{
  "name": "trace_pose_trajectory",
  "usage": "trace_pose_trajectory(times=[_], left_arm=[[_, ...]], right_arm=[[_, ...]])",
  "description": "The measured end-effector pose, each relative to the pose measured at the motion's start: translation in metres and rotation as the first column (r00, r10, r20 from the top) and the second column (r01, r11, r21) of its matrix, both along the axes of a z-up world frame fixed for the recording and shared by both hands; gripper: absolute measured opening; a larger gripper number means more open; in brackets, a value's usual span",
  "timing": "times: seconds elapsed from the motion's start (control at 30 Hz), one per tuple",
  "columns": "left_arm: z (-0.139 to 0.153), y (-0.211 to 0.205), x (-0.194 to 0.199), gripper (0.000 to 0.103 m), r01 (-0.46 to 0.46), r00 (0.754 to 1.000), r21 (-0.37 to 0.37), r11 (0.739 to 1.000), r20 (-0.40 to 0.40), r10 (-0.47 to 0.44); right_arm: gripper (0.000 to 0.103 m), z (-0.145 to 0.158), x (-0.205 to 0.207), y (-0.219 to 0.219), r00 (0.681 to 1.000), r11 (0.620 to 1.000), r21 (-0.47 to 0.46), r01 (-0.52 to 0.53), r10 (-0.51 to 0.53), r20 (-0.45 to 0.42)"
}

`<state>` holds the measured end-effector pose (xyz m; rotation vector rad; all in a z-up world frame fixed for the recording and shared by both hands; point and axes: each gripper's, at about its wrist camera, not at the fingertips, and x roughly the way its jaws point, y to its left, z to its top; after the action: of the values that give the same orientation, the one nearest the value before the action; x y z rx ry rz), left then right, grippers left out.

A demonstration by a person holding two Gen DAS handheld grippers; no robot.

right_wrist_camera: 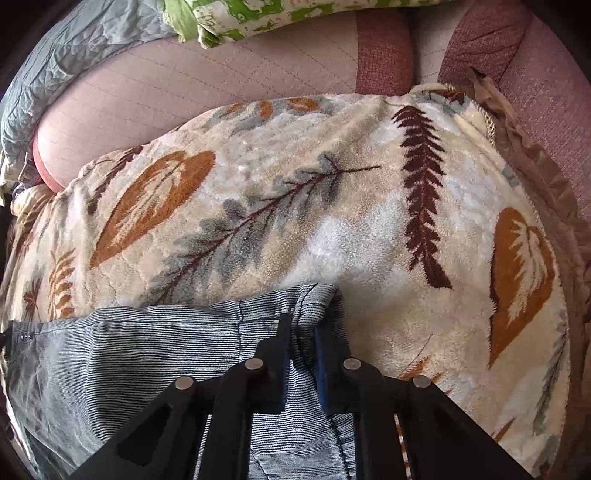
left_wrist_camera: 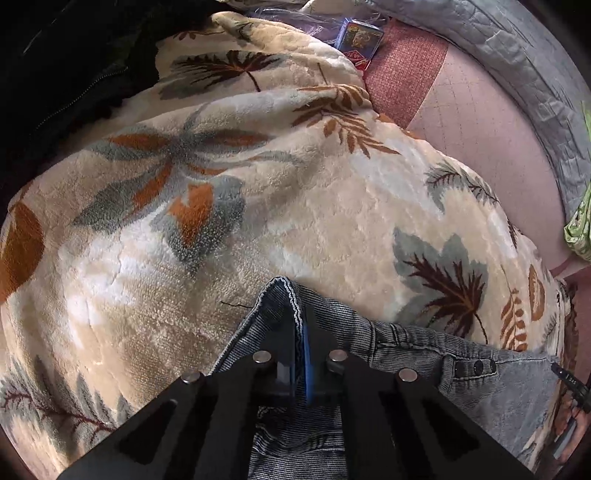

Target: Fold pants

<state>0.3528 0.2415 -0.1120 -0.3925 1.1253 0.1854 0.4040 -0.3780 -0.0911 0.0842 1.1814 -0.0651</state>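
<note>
Grey-blue denim pants lie on a cream blanket with a leaf print. My left gripper is shut on a raised fold at the left end of the pants' waistband, and the denim peaks up around the black fingers. Buttons on the waistband show further right in the left wrist view. In the right wrist view the same pants spread to the left. There my right gripper is shut on a bunched fold at the right end of the waistband, over the leaf blanket.
A pink quilted surface lies beyond the blanket, with a grey quilt along its far edge. A blue box sits at the back. A green patterned cloth lies at the far side. A dark garment fills the upper left.
</note>
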Motion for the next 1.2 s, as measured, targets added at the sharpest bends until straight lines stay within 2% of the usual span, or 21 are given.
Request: trace_pose_trajectory(times=[0.07, 0.17, 0.2, 0.27, 0.3, 0.37, 0.43, 0.47, 0.5, 0.57, 0.6, 0.63, 0.7, 0.77, 0.83, 0.9, 0.93, 0.97, 1.03, 1.2], left_arm=[[0.009, -0.005, 0.000, 0.003, 0.008, 1.000, 0.074, 0.997, 0.021, -0.010], [0.029, -0.011, -0.004, 0.003, 0.026, 0.993, 0.166, 0.986, 0.105, -0.044], [0.033, -0.013, -0.005, 0.003, 0.029, 0.991, 0.183, 0.983, 0.124, -0.053], [0.035, -0.016, -0.002, 0.003, 0.038, 0.988, 0.214, 0.976, 0.137, -0.069], [0.031, -0.019, 0.004, 0.004, 0.044, 0.988, 0.232, 0.972, 0.133, -0.076], [0.017, -0.025, 0.013, 0.005, 0.049, 0.993, 0.293, 0.955, 0.086, -0.077], [0.003, -0.026, 0.018, 0.007, 0.046, 0.997, 0.297, 0.954, 0.039, -0.060], [0.003, -0.026, 0.015, 0.007, 0.044, 0.997, 0.298, 0.954, 0.046, -0.060], [0.008, -0.025, 0.011, 0.010, 0.043, 0.996, 0.294, 0.955, 0.060, -0.063], [0.021, -0.020, -0.001, 0.028, 0.036, 0.994, 0.296, 0.954, 0.089, -0.065], [0.030, -0.017, -0.010, 0.044, 0.025, 0.992, 0.299, 0.954, 0.113, -0.061], [0.040, -0.012, -0.020, 0.057, 0.007, 0.988, 0.300, 0.954, 0.147, -0.053], [0.056, -0.006, -0.044, 0.066, 0.003, 0.980, 0.290, 0.957, 0.190, -0.061], [0.061, -0.004, -0.070, 0.066, 0.019, 0.977, 0.251, 0.968, 0.200, -0.071], [0.057, -0.008, -0.093, 0.066, 0.047, 0.978, 0.222, 0.974, 0.189, -0.091], [0.043, -0.017, -0.105, 0.066, 0.077, 0.984, 0.240, 0.968, 0.136, -0.113], [0.033, -0.021, -0.108, 0.066, 0.080, 0.989, 0.255, 0.963, 0.098, -0.108], [0.022, -0.023, -0.106, 0.066, 0.088, 0.994, 0.261, 0.961, 0.047, -0.103], [0.008, -0.024, -0.104, 0.066, 0.086, 0.996, 0.256, 0.963, -0.016, -0.085], [0.010, -0.027, -0.101, 0.067, 0.114, 0.993, 0.285, 0.952, -0.029, -0.111]], right_arm=[[0.011, 0.018, -0.007, 0.004, 0.999, 0.999, -0.042, 0.001, 0.001, 0.047], [0.011, 0.055, -0.027, 0.006, 0.989, 0.998, -0.066, 0.007, 0.003, 0.149], [0.011, 0.065, -0.035, 0.004, 0.985, 0.999, -0.049, 0.019, -0.010, 0.170], [0.011, 0.075, -0.052, 0.006, 0.979, 0.995, -0.100, 0.027, -0.006, 0.202], [0.012, 0.071, -0.055, 0.005, 0.979, 0.992, -0.123, 0.035, -0.009, 0.202], [0.019, 0.043, -0.042, 0.000, 0.994, 0.993, -0.111, 0.033, -0.021, 0.107], [0.041, 0.010, -0.028, -0.005, 1.000, 0.995, -0.096, 0.007, -0.004, 0.029], [0.043, 0.002, -0.029, -0.010, 0.999, 0.996, -0.088, 0.032, -0.031, 0.019], [0.045, 0.002, -0.037, -0.019, 0.996, 0.997, -0.021, 0.073, -0.072, 0.044], [0.059, 0.011, -0.058, -0.041, 0.985, 0.982, 0.139, 0.128, -0.143, 0.099], [0.065, 0.016, -0.070, -0.050, 0.978, 0.975, 0.156, 0.158, -0.176, 0.110], [0.065, 0.018, -0.081, -0.056, 0.975, 0.972, 0.159, 0.172, -0.191, 0.113], [0.065, 0.019, -0.102, -0.065, 0.977, 0.970, 0.183, 0.163, -0.184, 0.105], [0.065, 0.009, -0.116, -0.065, 0.985, 0.966, 0.212, 0.149, -0.164, 0.057], [0.065, -0.003, -0.123, -0.060, 0.990, 0.970, 0.203, 0.131, -0.140, 0.027], [0.062, -0.012, -0.123, -0.055, 0.991, 0.973, 0.196, 0.122, -0.129, 0.021], [0.037, -0.018, -0.122, -0.052, 0.993, 0.975, 0.193, 0.114, -0.118, 0.014], [0.027, -0.021, -0.120, -0.048, 0.993, 0.979, 0.170, 0.113, -0.114, -0.005], [0.019, -0.015, -0.121, -0.042, 0.995, 0.985, 0.139, 0.099, -0.096, -0.031], [0.017, 0.034, -0.148, -0.032, 0.999, 0.999, 0.041, 0.033, -0.033, -0.010]])
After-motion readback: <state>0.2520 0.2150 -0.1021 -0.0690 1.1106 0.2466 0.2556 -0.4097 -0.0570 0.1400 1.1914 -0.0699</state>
